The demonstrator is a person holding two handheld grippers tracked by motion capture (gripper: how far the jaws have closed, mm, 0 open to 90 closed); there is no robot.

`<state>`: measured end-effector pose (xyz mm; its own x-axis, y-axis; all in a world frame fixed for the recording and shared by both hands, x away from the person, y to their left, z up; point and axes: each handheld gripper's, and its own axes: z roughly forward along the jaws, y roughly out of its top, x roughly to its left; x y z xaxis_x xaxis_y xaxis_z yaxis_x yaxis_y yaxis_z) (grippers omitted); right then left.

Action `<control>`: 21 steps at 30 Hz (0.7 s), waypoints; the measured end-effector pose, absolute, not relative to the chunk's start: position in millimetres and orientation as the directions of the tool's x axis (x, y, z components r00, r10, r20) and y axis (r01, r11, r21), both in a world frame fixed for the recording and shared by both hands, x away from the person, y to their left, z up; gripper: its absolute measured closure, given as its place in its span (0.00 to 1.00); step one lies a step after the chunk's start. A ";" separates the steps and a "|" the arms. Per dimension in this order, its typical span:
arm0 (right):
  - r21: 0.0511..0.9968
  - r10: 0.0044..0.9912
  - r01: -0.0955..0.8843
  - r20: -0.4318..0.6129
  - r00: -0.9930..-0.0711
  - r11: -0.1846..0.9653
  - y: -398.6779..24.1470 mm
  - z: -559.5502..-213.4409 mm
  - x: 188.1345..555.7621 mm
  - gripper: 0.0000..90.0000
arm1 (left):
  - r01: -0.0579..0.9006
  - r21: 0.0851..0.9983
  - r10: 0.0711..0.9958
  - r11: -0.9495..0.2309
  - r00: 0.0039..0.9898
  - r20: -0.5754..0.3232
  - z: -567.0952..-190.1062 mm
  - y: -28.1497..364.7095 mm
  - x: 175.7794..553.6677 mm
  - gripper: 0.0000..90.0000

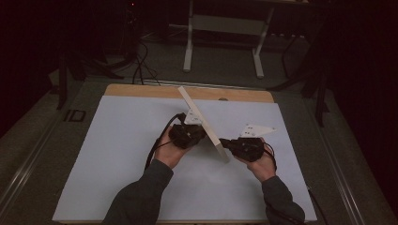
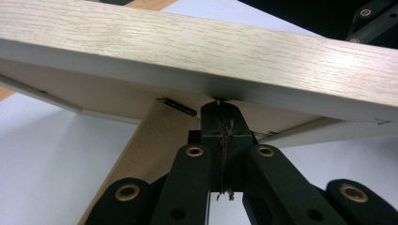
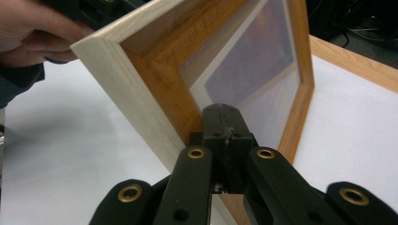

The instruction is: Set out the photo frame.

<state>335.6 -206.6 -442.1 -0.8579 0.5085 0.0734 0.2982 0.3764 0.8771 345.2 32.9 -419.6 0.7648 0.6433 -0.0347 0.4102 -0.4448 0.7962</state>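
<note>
Wooden picture frame (image 1: 202, 121) stands on edge mid-bench (image 1: 117, 154), running from 11 to 5 o'clock. Left gripper (image 1: 199, 135), jaws fully closed, butts against its backside from 9 o'clock. Right gripper (image 1: 224, 144), also closed, tip at the frame's near corner from 3 o'clock.

From above my side, the high view looks forward and down across the white-topped, wood-edged counter (image 1: 141, 178). Each gripper view rides low on my hand-held gripper, pressed close against the pale wooden picture frame (image 1: 202, 123), which all three views share.
</note>
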 end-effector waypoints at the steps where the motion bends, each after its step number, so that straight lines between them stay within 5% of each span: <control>1: 0.877 0.505 0.295 0.071 -0.860 0.380 -206.2 -441.9 335.4 1.00 | 0.408 0.796 0.641 -0.447 0.767 -0.034 -419.6 33.2 345.5 1.00; 21: 0.884 0.472 0.272 0.067 -0.879 0.381 -195.5 -438.7 330.9 1.00 | 0.409 0.792 0.622 -0.453 0.781 -0.048 -419.1 40.0 351.8 1.00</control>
